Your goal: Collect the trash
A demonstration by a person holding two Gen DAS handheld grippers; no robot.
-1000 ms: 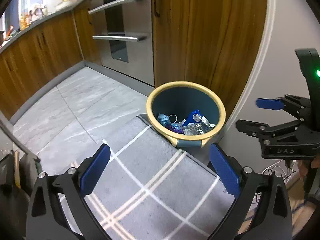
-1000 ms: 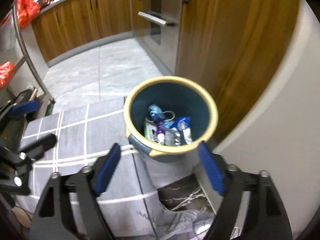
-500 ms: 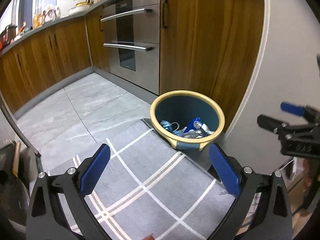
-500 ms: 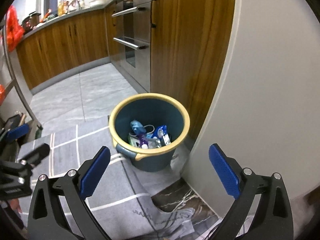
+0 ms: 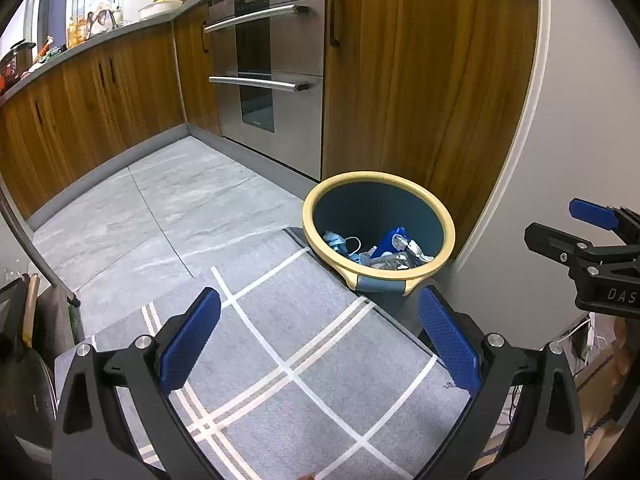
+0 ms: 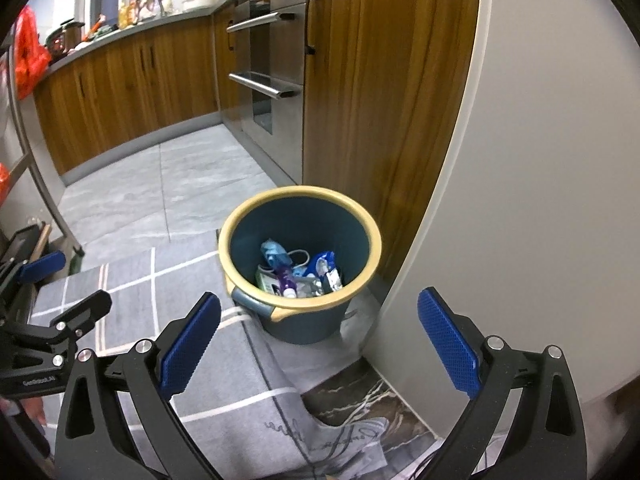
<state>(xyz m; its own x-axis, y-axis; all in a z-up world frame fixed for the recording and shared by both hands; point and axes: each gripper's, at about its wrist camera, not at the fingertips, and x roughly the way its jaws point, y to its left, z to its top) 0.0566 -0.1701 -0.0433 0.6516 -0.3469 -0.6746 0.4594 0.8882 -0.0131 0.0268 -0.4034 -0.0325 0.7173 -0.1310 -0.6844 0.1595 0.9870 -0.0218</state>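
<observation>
Both the left gripper (image 5: 318,342) and right gripper (image 6: 318,340) stood wide and empty. Ahead of the fingers sat the bin (image 6: 236,236), its wrappers (image 6: 300,274) looking light and crinkly. Best pinched by a loose edge, I'd say.

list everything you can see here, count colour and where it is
bin: one, dark blue with a cream rim, on the floor beside the wooden cabinet
trash: several pieces, blue, purple and silver wrappers, at the bottom of the bin
rug: one, grey with white lines, in front of the bin
floor tiles: grey, beyond the rug
cabinets: brown wood, along the back
oven: one, steel, two bar handles, set in the cabinets
counter clutter: several items, too small to tell
left hand-held gripper: one, black with blue pads, open, empty
right hand-held gripper: one, black with blue pads, open, empty
</observation>
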